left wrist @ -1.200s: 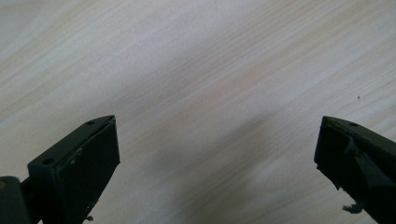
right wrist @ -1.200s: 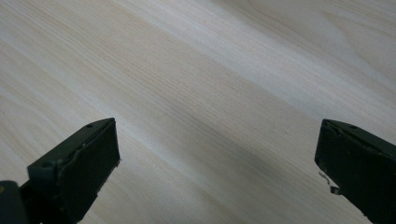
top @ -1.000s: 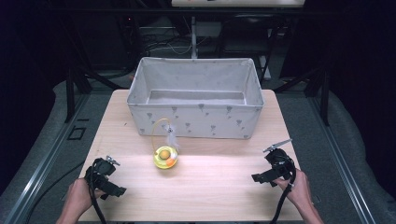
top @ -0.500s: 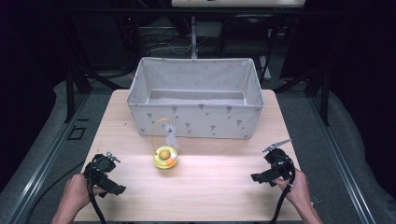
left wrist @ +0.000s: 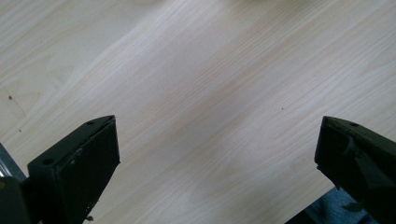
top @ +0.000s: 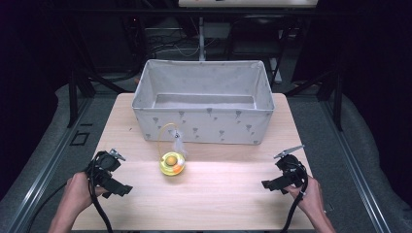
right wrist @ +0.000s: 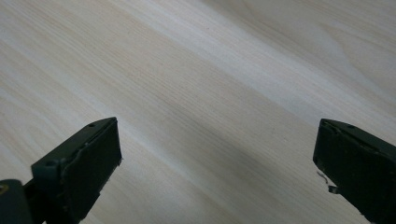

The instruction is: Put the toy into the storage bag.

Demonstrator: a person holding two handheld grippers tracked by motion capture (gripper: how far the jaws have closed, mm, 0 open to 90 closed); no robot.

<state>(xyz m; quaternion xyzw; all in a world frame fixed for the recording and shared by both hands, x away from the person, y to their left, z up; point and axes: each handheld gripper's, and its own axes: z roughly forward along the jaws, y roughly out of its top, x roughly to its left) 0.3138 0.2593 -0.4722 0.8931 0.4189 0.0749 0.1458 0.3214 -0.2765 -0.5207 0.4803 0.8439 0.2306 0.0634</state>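
Table (top: 218, 194): light wood; both grippers sit low over its near edge, bare board under each.

Fabric bin (top: 202, 108): grey, open-topped, at the far side of the table; forward of both grippers, well apart from each.

Left gripper (top: 112, 175): held at the near left corner, jaws spread wide with nothing between them; the left gripper view shows bare wood grain between the two black jaws (left wrist: 210, 140).

Right gripper (top: 281, 177): held at the near right corner, jaws likewise spread and empty over bare wood (right wrist: 210, 135).

Yellow toy (top: 172, 163): small round yellow piece with an orange centre, resting on the table just in front of the bin's near wall; a thin yellow loop (top: 165, 133) and a pale tuft rise from it toward the bin.

Bearing from left gripper: forward and to its right, near.

Bearing from right gripper: forward and to its left, well apart.

Nearer hand: the left, by judgement.

Long axis: body to loop runs roughly away from the person, toward the bin.

Approach requirement: judged to be a reach inward and forward by the left gripper, closing across the round body or the loop.
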